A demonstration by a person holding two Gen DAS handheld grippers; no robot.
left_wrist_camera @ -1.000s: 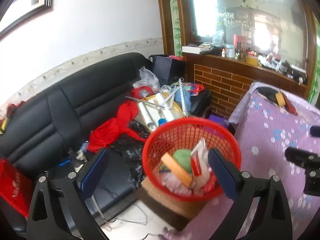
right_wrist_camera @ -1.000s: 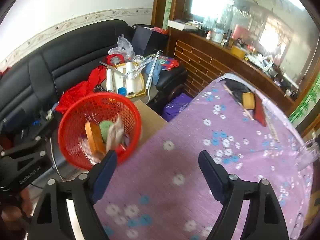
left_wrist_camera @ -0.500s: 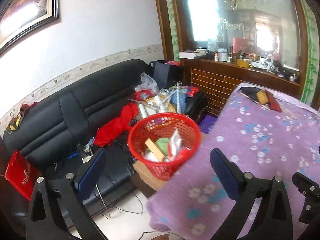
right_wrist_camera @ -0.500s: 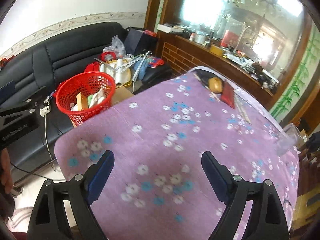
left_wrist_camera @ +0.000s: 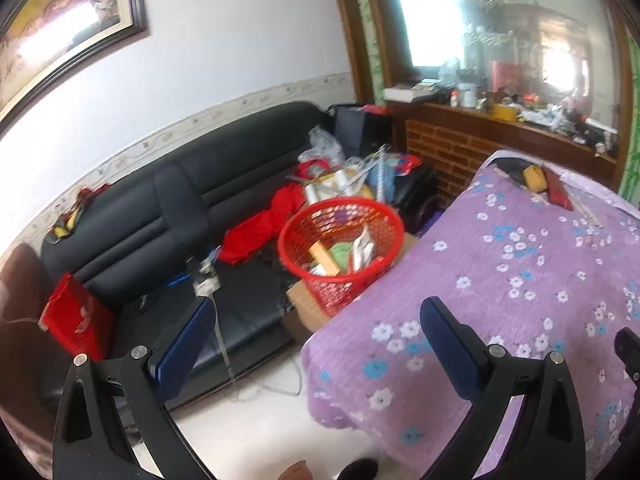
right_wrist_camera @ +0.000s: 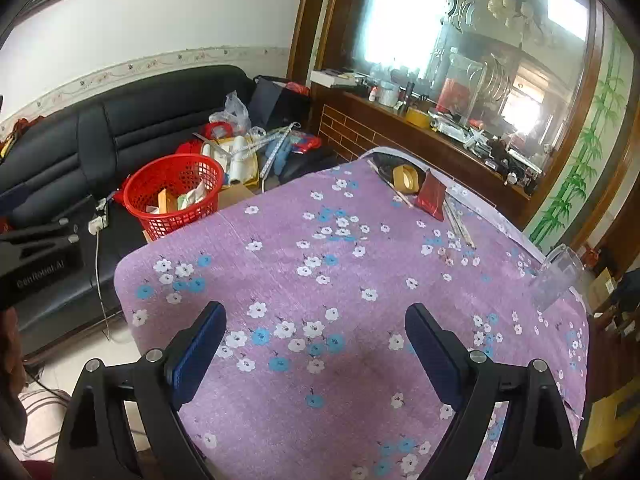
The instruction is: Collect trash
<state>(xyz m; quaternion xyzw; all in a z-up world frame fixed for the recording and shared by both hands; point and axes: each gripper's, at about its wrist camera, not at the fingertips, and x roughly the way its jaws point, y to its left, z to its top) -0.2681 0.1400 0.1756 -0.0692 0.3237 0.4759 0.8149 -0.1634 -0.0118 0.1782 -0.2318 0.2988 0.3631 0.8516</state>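
A large table (right_wrist_camera: 360, 280) under a purple flowered cloth fills most of the right wrist view. Beyond its far left corner runs a black leather sofa (left_wrist_camera: 160, 208) piled with clutter.

Just off that same corner, a red mesh basket (right_wrist_camera: 176, 194) sits on a cardboard box (left_wrist_camera: 306, 304). It already holds trash: a tan block, something green and a crumpled white wrapper, as far as the blur allows.

The middle and near edge of the table carry nothing but the cloth. Near the far edge lie a tan roll of tape (right_wrist_camera: 406, 178), a dark red packet (right_wrist_camera: 432, 196) and some thin sticks, and a clear plastic cup (right_wrist_camera: 558, 276) stands at the right edge (whether any of these count as trash cannot be told).

The left gripper (left_wrist_camera: 316, 344) hovers over the near left corner of the table, its blue-padded jaws wide apart and holding nothing. The right gripper (right_wrist_camera: 316, 344) hangs above the near edge, jaws equally wide and likewise free.

Judging from this, the collecting looks largely done: several pieces are in the basket and the reachable tabletop is cleared. What may remain is the small group at the far edge and the cup.
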